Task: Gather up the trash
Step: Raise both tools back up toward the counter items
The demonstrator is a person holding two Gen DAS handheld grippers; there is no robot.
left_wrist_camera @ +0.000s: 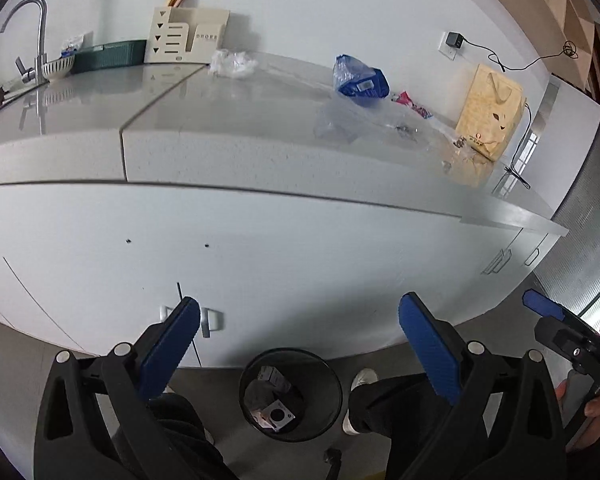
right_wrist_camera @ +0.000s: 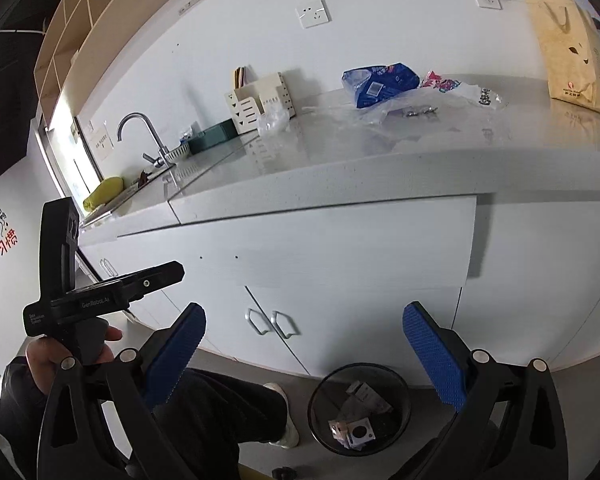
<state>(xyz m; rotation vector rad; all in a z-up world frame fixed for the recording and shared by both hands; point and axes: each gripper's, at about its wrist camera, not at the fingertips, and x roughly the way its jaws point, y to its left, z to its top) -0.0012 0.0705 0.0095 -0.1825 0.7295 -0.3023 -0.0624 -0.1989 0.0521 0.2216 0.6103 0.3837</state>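
Note:
A blue plastic bag lies on the grey counter near the wall. Beside it are a pink wrapper, clear plastic film and a crumpled clear bag. A black mesh bin holding small boxes stands on the floor below. My left gripper is open and empty, held in front of the cabinets above the bin. My right gripper is open and empty too, at the same height.
A yellow paper bag stands at the counter's right end by a charger cable. A cream rack, a green basket and a faucet stand at the left. White cabinet doors are below; my legs flank the bin.

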